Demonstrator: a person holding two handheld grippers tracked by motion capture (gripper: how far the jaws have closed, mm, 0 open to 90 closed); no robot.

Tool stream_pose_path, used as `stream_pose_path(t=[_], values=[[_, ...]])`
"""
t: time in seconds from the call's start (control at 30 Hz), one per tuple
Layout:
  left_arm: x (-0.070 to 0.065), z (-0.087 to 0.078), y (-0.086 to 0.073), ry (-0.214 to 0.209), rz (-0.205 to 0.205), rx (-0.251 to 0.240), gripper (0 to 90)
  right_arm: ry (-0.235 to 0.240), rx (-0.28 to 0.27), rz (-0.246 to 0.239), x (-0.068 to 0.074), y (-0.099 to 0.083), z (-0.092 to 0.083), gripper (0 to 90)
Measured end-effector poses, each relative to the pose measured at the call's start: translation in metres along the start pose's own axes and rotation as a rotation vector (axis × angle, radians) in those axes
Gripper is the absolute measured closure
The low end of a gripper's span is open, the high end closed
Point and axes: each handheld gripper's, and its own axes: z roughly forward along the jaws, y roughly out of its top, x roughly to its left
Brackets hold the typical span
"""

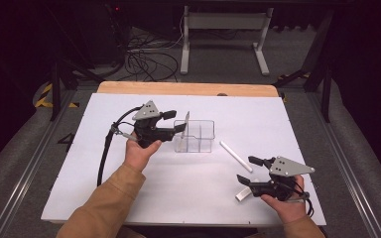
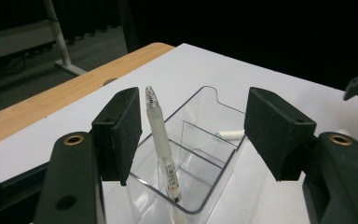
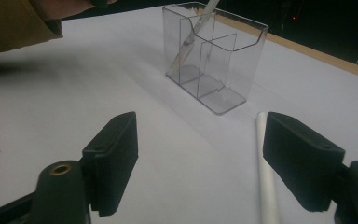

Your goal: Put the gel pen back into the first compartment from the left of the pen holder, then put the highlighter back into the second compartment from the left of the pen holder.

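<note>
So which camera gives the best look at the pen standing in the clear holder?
The left gripper view: the pen stands close up, leaning in the clear holder between open jaws. The right gripper view shows it farther off through the wall; the high view shows a thin sliver.

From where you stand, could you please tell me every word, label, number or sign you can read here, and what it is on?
Pen standing in the clear organiser: a small printed label with dark marks near its lower end, too small and blurred to read.
Floor left of the table, high view: a faint mark that looks like "4", not certain.
White pen on the table: no print visible.
</note>
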Motion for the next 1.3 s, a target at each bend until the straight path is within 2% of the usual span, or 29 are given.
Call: stream_pose_path(t=[0.33,0.47,0.73,0.83,0.97,1.23,1.3], values=[[-0.006,-0.017,-0.001,-0.008,0.01,0.001,31.7,-0.005,0.0,-0.005,-0.001,0.0,0.0,27.2],[-0.012,-0.025,-0.002,0.014,0.026,0.005,28.2,-0.007,-0.004,-0.004,-0.001,0.0,-0.001,26.8],[-0.022,-0.042,-0.01,0.029,0.042,0.006,23.2,-0.01,-0.006,-0.002,0.0,0.001,-0.001,26.8],[-0.023,-0.046,-0.013,0.023,0.039,0.006,21.3,-0.01,-0.006,0.002,0.0,0.001,-0.001,26.7],[-0.026,-0.052,-0.019,0.046,0.044,0.019,18.0,-0.018,-0.004,0.003,-0.001,0.001,-0.001,24.9],[-0.031,-0.07,-0.037,0.06,0.025,0.02,17.4,-0.027,-0.02,0.013,-0.001,0.003,-0.004,24.0],[-0.031,-0.074,-0.041,0.066,0.031,0.027,16.9,-0.03,-0.025,0.01,-0.001,0.003,-0.005,23.9]])
